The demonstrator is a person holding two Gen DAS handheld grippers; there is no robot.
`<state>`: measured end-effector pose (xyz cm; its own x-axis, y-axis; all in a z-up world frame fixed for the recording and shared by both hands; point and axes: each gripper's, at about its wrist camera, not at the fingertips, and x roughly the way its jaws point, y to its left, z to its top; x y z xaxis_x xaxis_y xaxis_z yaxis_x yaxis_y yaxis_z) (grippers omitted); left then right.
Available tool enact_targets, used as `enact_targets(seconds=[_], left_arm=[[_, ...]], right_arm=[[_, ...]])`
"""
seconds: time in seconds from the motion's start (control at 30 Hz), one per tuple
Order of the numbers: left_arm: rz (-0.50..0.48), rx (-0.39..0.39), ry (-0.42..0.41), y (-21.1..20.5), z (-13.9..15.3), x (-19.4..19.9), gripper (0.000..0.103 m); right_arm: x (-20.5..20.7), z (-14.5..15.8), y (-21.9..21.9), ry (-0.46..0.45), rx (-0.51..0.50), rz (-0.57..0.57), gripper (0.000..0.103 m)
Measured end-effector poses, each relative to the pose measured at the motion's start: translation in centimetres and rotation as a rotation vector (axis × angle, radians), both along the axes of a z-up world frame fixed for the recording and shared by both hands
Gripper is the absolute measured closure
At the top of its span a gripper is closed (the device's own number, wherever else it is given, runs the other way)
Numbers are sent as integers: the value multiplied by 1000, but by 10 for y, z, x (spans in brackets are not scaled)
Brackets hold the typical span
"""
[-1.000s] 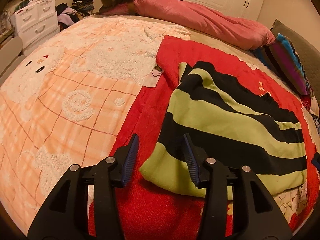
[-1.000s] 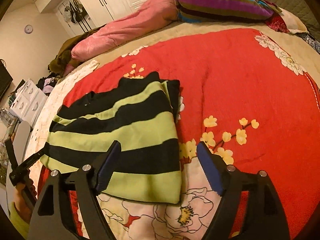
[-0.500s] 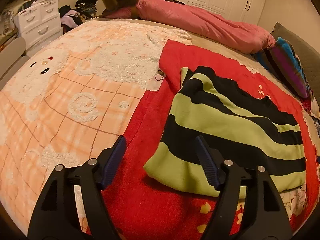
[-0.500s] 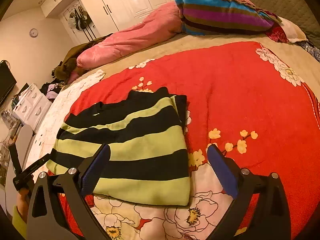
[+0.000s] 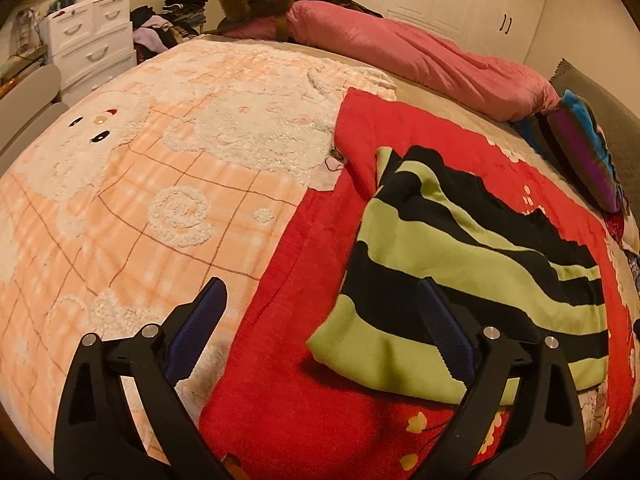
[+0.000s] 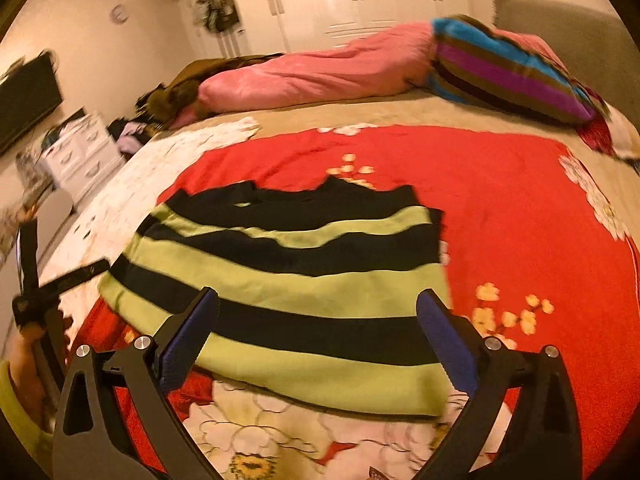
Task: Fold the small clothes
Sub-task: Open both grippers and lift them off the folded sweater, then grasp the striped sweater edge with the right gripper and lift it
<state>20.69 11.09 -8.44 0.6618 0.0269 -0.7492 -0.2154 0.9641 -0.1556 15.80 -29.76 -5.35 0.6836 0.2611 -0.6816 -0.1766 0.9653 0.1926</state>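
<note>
Lying folded on the red blanket [image 5: 280, 360], we list one green-and-black striped garment [image 6: 296, 280]. Our left gripper [image 5: 320, 332] holds its jaws spread wide and empty, the garment's near corner between them. Our right gripper [image 6: 316, 332], jaws likewise wide apart, hangs over the garment's near edge.

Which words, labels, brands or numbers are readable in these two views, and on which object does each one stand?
None can be read.
The wall clock in the right wrist view is too blurred to show numbers.
The striped sweater, the red floral blanket and the white drawers show no lettering.
</note>
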Motion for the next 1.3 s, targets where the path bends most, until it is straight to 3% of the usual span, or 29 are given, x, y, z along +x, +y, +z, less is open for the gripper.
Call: enact_targets(seconds=[0.4, 0.73, 1.03, 1.3], left_arm=[[23, -29, -8, 11, -1, 1, 10], [127, -112, 9, 44, -13, 0, 10], [188, -166, 3, 63, -17, -1, 10], [155, -209, -28, 59, -11, 5, 10]], right_arm=[[-7, -15, 91, 11, -63, 203, 5], [-11, -38, 165, 10, -159, 357, 5], [-9, -67, 231, -28, -349, 476, 5], [-1, -92, 259, -125, -522, 477, 6]])
